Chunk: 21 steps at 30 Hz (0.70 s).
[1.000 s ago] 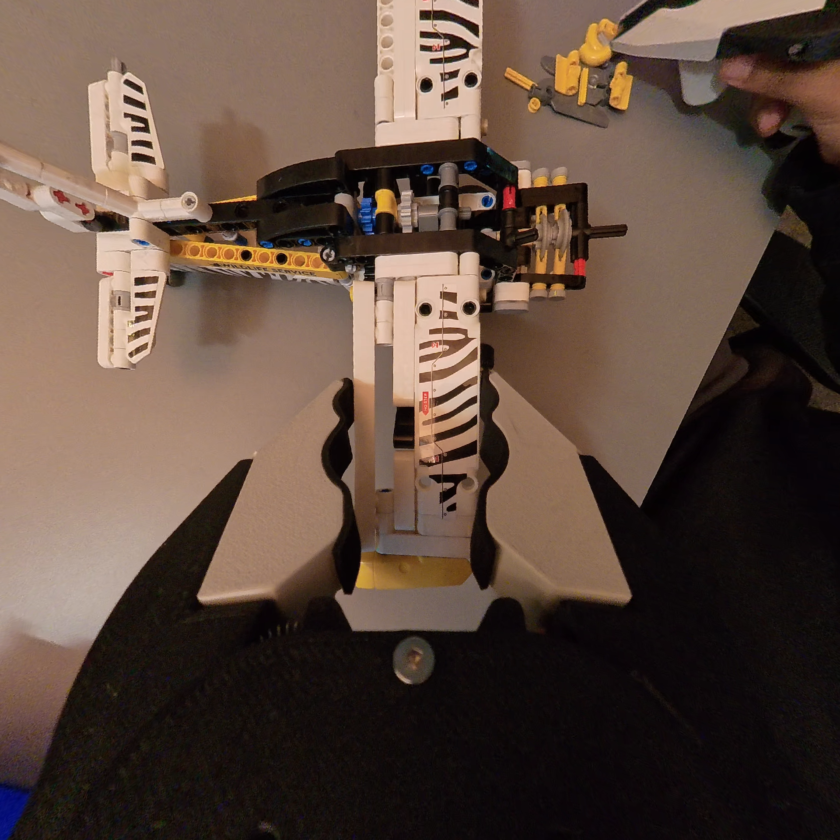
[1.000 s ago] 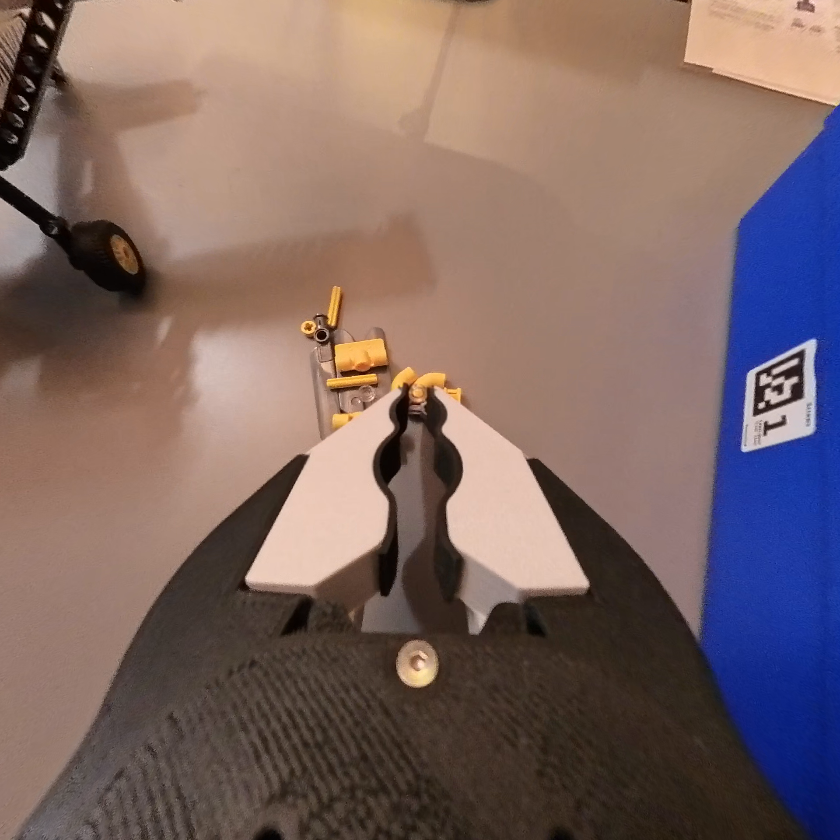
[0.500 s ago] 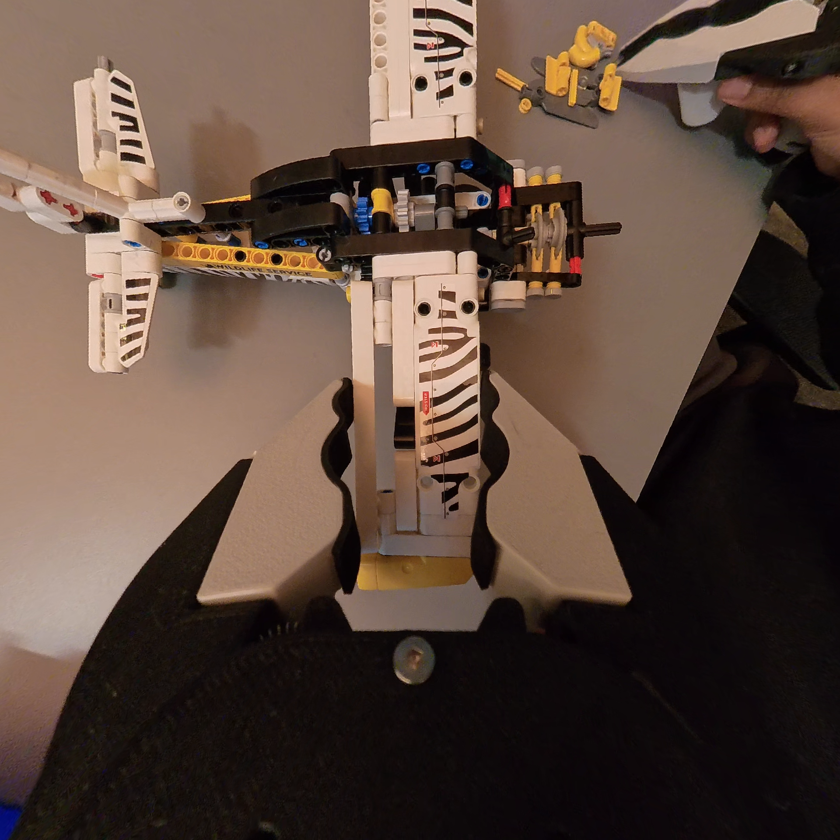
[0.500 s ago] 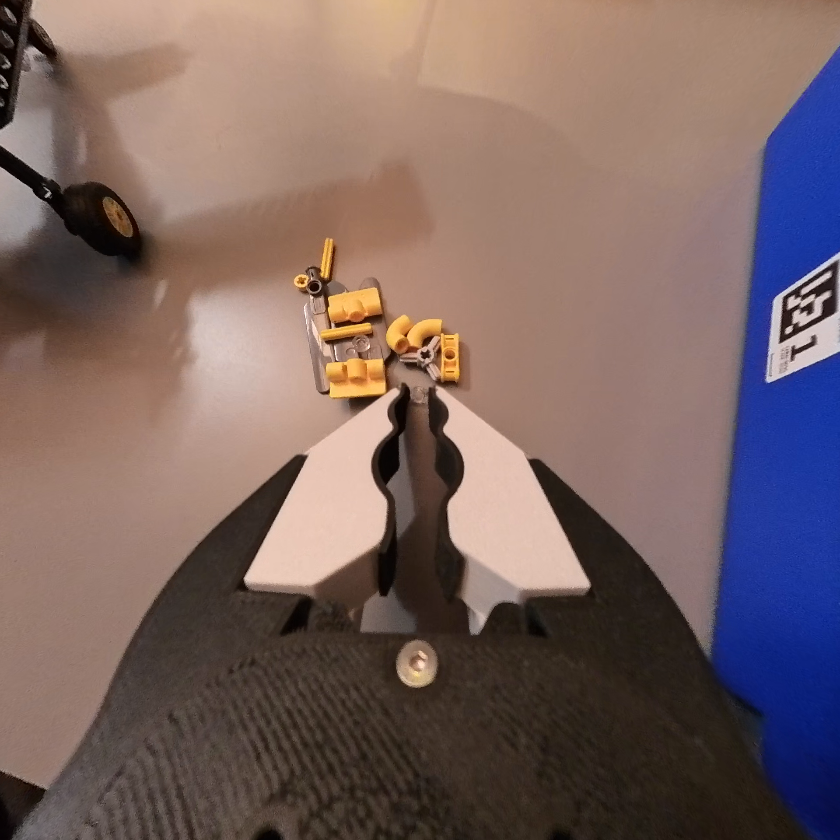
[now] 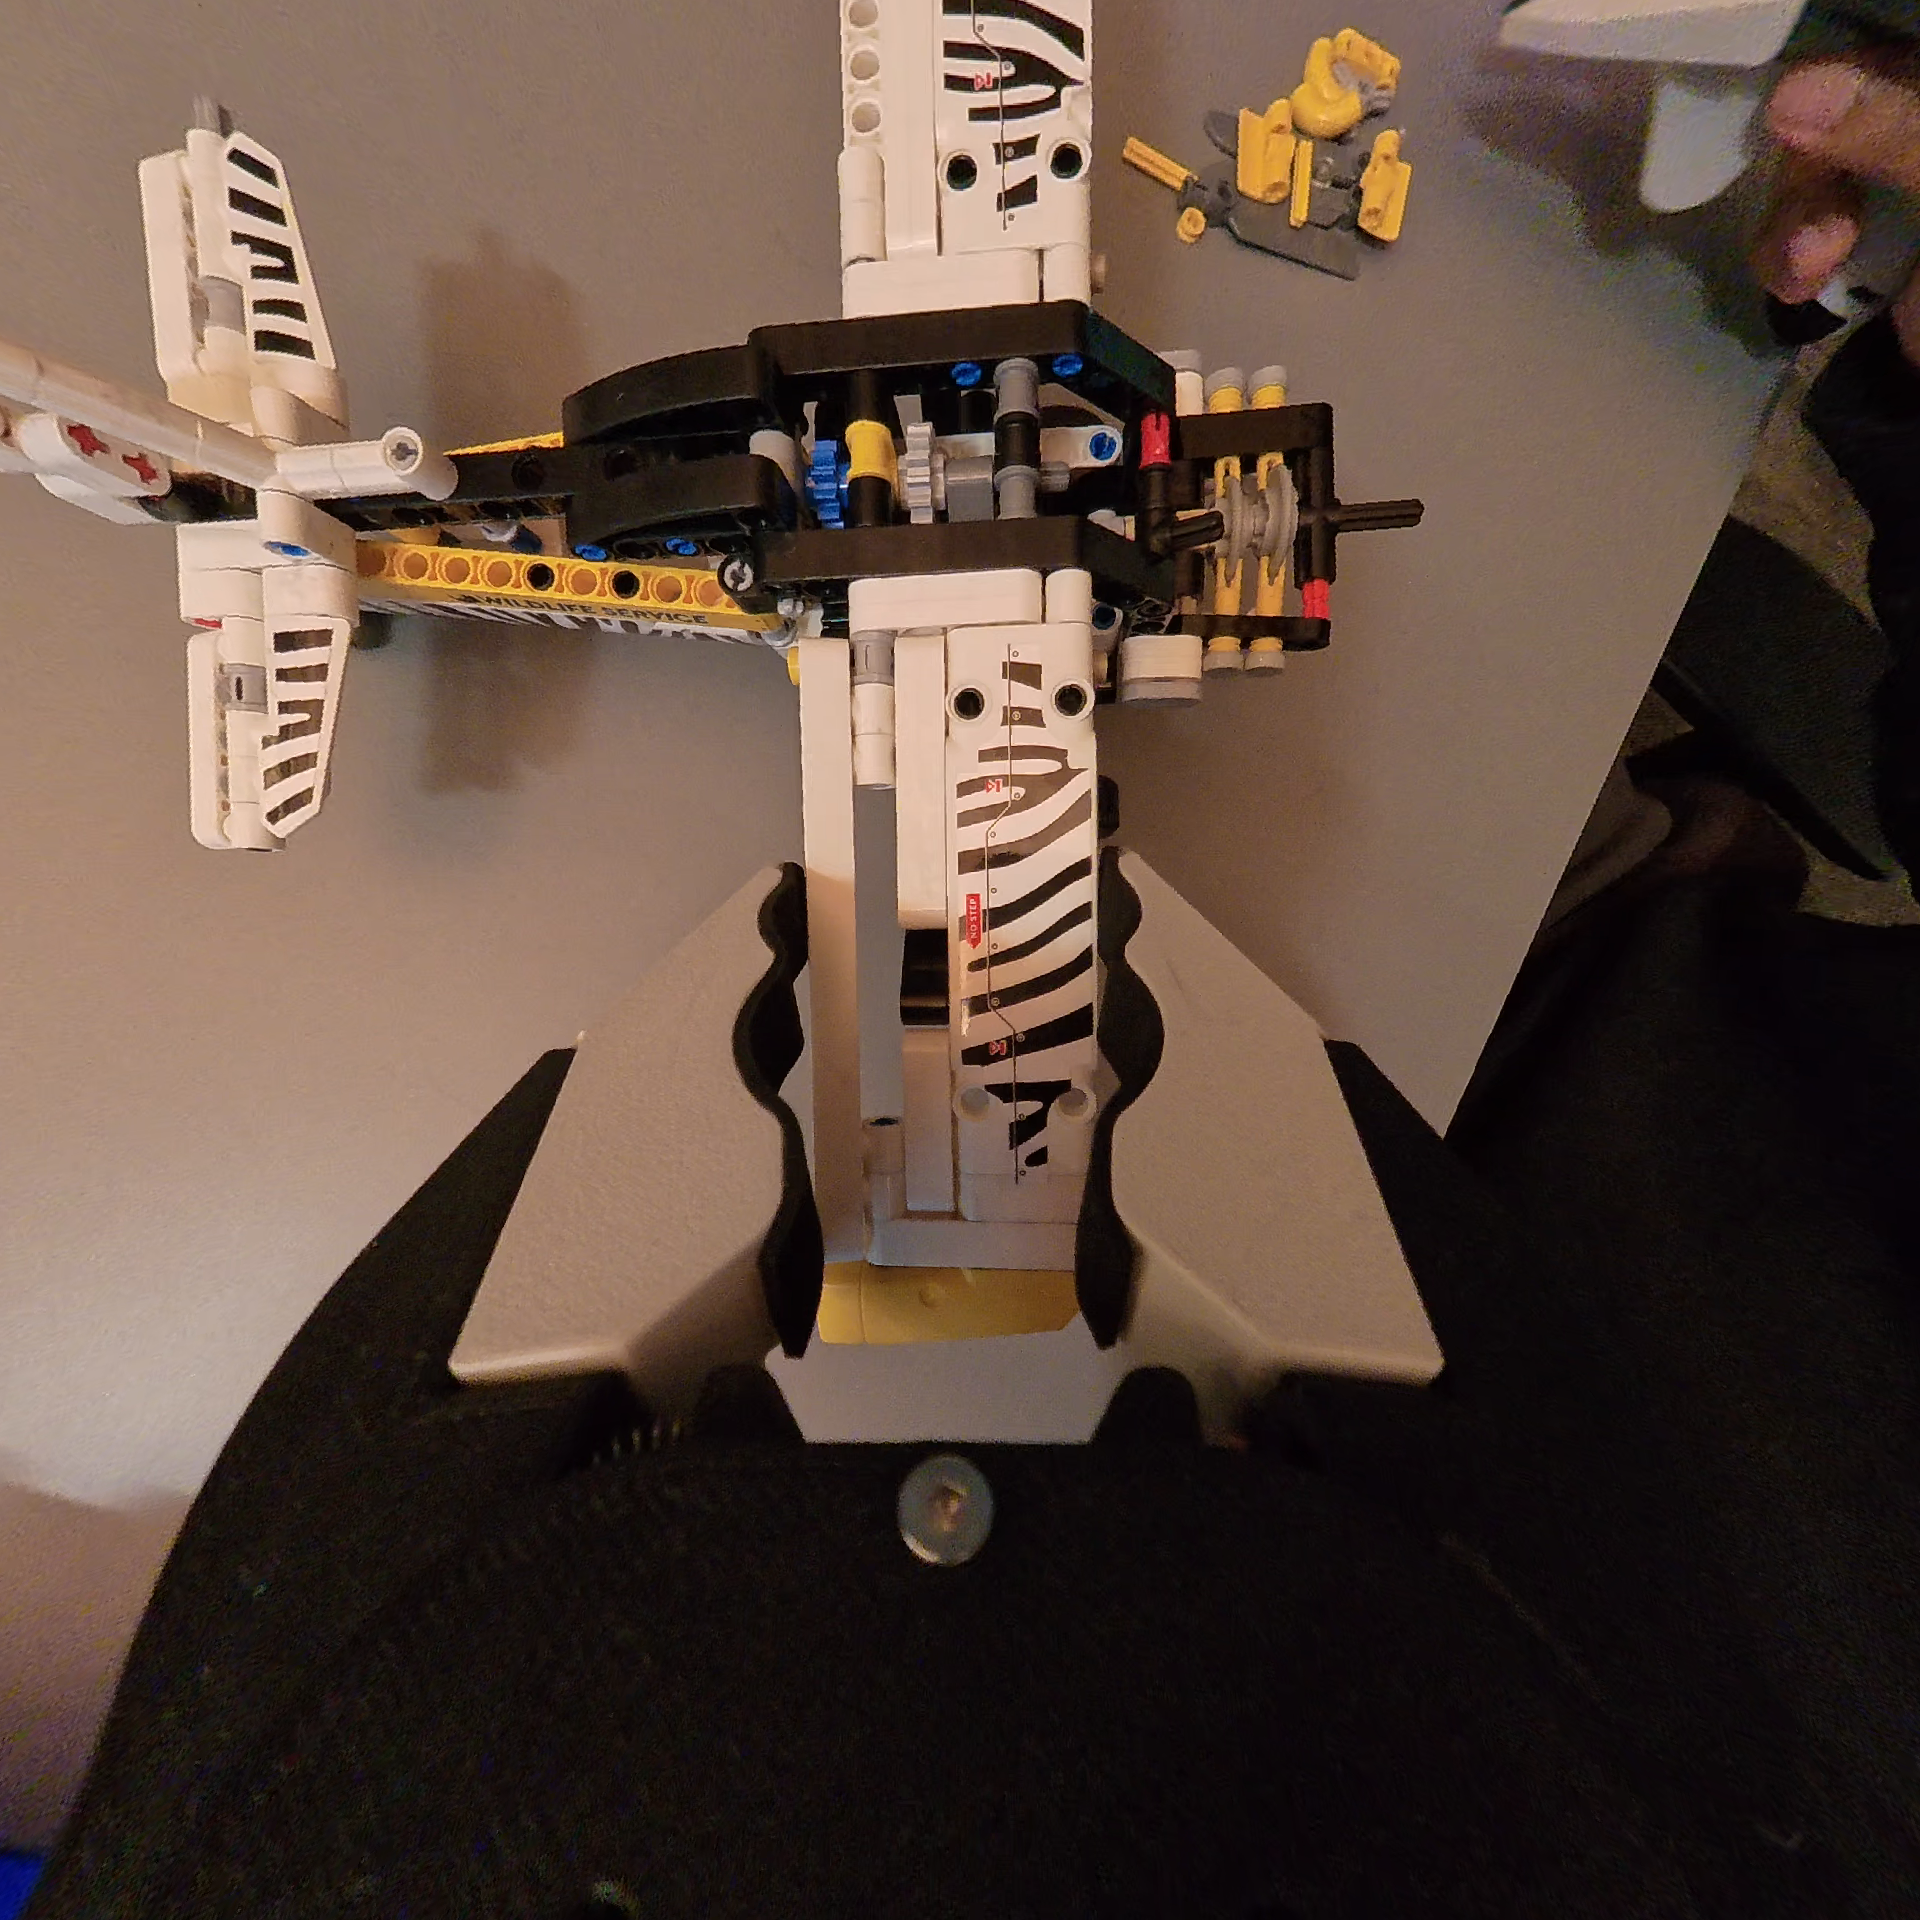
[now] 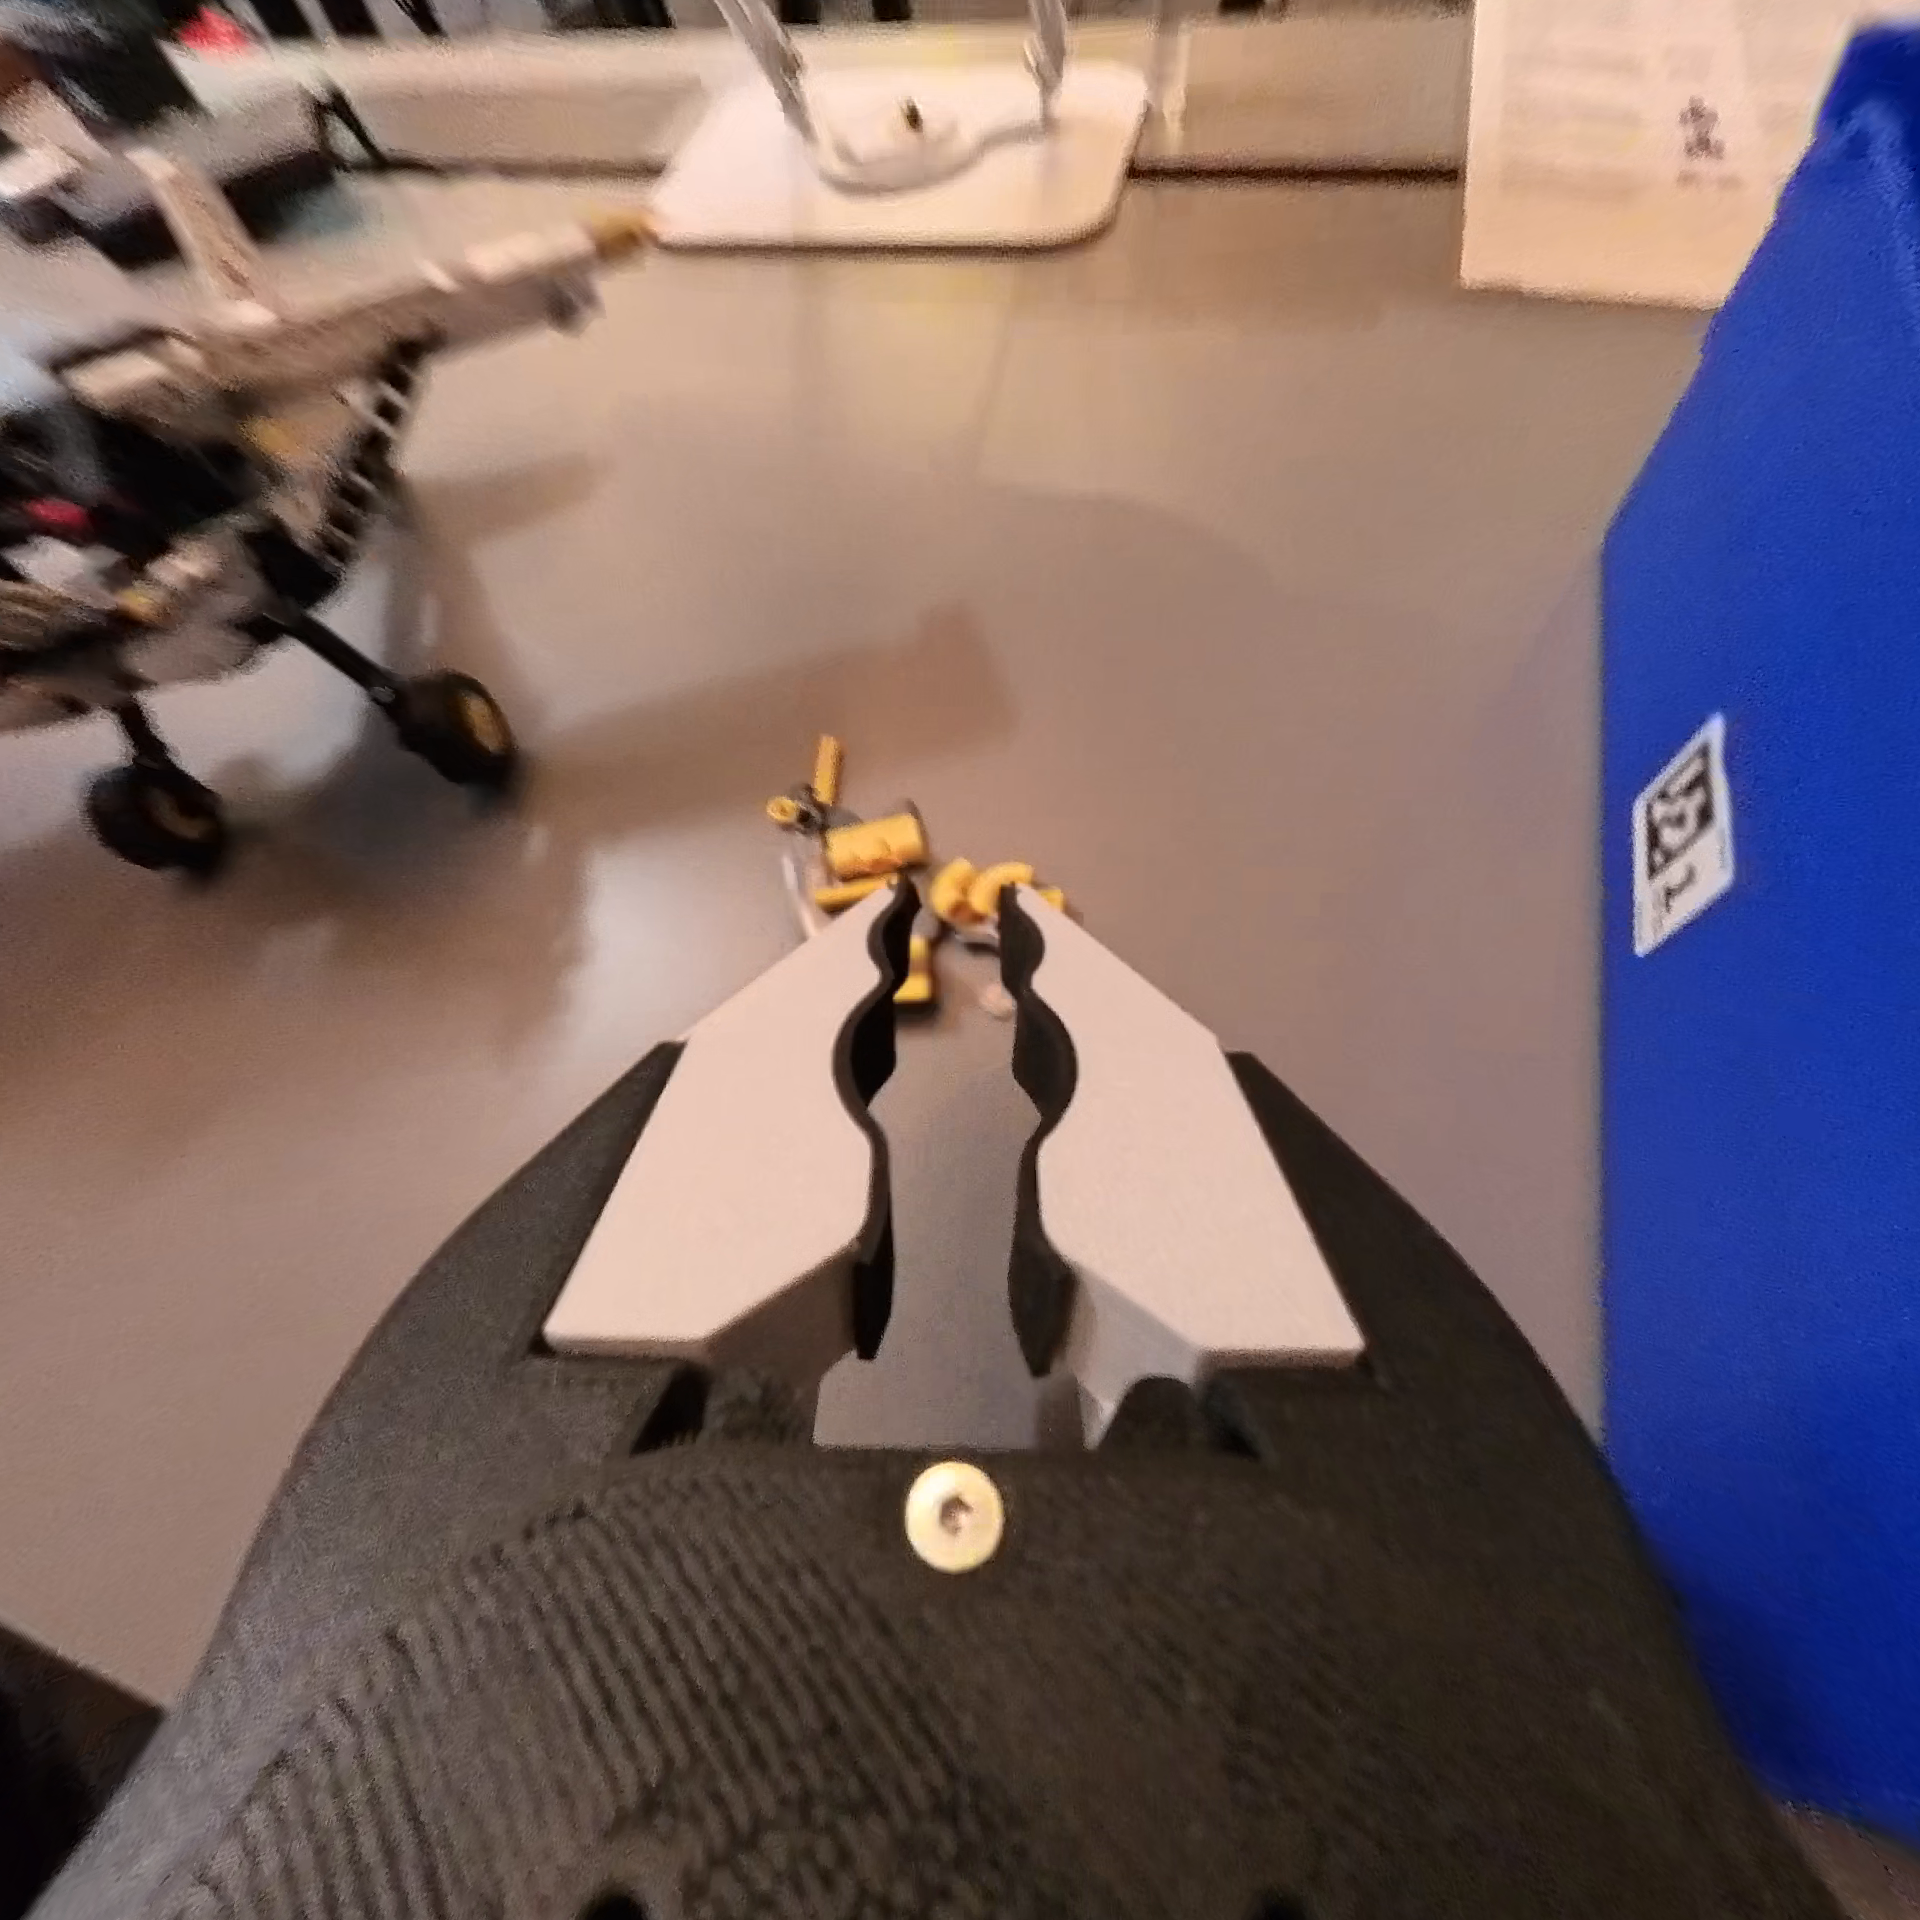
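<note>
Left wrist view: left gripper (image 5: 951, 883) clamped on the near wing (image 5: 1023, 935) of a brick-built model plane (image 5: 935, 499), both black pads pressed flat against the wing's 2 long edges. Wing white with black zebra stripes, yellow tip lodged deep between the fingers. Fuselage lying crosswise on the grey table (image 5: 312, 987): tail fins at left, black frame with gears in the middle, a short black axle jutting out at right. Second striped wing running off the top edge. Loose pile of small yellow and grey parts (image 5: 1299, 166) resting on the table beyond the plane's nose, well apart from the model. Blurred edge of the other tool and a hand (image 5: 1829, 156) at the upper right corner.

Right wrist view: right gripper (image 6: 951, 904) parted a little, nothing pinched, tips hovering just over the near side of the same pile (image 6: 914, 862); 2 curved yellow pieces visible in the gap. Plane (image 6: 208, 499) blurred at left, standing on black wheels. Blue box (image 6: 1766, 935) with a square black-and-white marker close on the right. White stand base (image 6: 914, 156) and a sheet of paper (image 6: 1600, 156) at the far edge.
</note>
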Tool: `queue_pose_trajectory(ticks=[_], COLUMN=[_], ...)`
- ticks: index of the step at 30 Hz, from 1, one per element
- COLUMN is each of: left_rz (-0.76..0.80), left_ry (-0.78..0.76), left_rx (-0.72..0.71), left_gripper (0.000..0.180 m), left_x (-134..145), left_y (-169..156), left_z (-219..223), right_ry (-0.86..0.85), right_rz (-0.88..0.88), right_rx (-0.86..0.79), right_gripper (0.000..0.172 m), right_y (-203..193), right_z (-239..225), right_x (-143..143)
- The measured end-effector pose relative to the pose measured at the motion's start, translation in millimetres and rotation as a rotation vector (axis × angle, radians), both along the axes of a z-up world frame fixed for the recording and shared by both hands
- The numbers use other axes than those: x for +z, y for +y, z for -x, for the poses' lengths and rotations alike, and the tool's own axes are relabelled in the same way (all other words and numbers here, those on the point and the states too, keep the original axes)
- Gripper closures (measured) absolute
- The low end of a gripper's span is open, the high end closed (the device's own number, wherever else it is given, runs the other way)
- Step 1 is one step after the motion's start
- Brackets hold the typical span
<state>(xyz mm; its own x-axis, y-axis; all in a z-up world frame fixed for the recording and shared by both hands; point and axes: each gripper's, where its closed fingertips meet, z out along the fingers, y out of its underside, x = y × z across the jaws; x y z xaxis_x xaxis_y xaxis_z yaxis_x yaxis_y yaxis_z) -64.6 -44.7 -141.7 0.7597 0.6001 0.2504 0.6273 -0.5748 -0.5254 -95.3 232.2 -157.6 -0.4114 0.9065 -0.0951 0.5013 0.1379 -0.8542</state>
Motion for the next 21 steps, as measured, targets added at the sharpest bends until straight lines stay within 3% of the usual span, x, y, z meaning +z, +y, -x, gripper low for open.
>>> queue_pose_trajectory(ticks=[3,7,11,16,21], left_rz=[-0.014,-0.054,-0.102,-0.39,-0.715], left_ry=[-0.004,-0.007,0.147,0.328,0.368], left_rx=[-0.002,-0.011,0.063,0.208,0.337], left_gripper=[0.125,0.118,0.102,0.102,0.099], left_x=[0,7,40,86,65], left_y=[1,-2,-18,-35,-57], left_z=[0,0,11,11,-25], right_ry=[0.096,0.226,0.321,0.454,0.505], right_rz=[0.052,0.062,0.063,0.049,-0.014], right_rx=[0.057,0.21,0.397,0.59,0.606], right_gripper=[0.157,0.157,0.159,0.158,0.154], right_y=[-26,-92,-170,-251,-284], right_z=[-7,-25,-52,-87,-95], right_x=[26,52,66,79,57])
